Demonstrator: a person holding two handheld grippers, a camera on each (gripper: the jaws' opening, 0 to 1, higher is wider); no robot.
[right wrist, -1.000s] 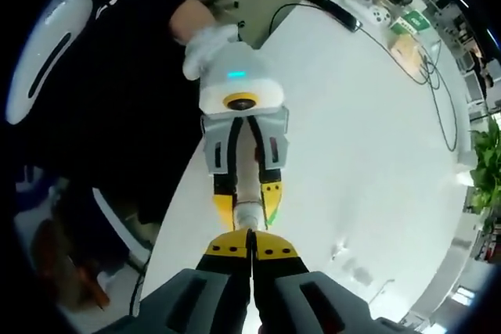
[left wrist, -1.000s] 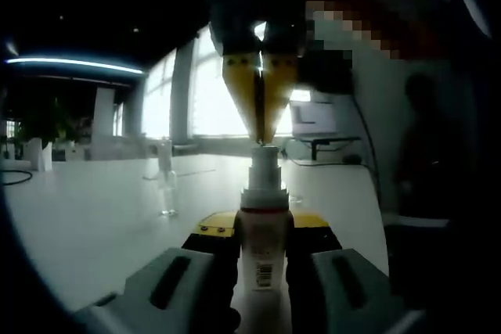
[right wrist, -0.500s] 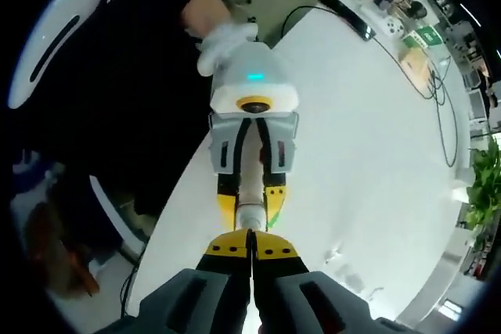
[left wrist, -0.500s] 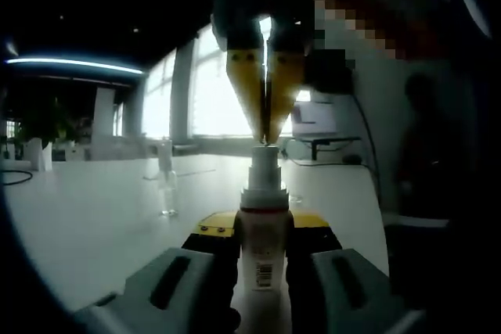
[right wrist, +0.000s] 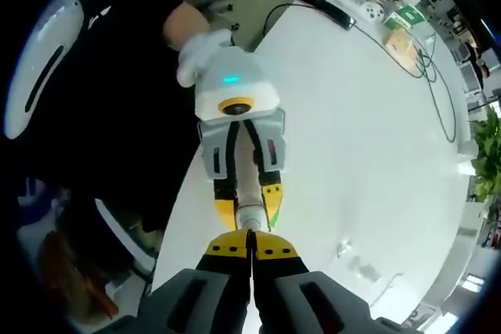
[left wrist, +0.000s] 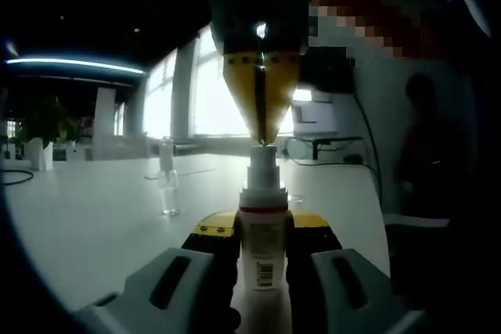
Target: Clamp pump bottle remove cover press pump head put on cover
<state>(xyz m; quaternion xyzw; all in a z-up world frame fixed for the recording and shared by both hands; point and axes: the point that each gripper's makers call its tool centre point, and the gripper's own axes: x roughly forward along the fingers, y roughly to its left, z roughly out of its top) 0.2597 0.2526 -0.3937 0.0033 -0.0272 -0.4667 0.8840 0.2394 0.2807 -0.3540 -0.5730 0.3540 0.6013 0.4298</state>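
Pump bottle [left wrist: 264, 244] clamped by left hand-held gripper [left wrist: 262, 252], pump head [left wrist: 262, 163] touched at 12 o'clock by closed right hand-held gripper [right wrist: 250, 249], clear cover [left wrist: 168, 187] upright on bench [left wrist: 94, 224] at 9 o'clock.

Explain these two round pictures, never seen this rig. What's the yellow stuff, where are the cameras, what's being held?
There is no robot arm here: a person carries a pair of handheld tongs in each hand, and a fisheye camera rides on each pair, looking along its yellow-tipped jaws.

In the left gripper view, the left tongs clamp a white pump bottle upright by its body. The right tongs come down from above, jaws together, tips on the pump head. The bottle's cover is off; a small clear piece stands on the white table behind, possibly that cover.

The right gripper view looks down from above: the right tongs at the bottom, the bottle's top under them, the left tongs around it, with the person's gloved hand holding them.
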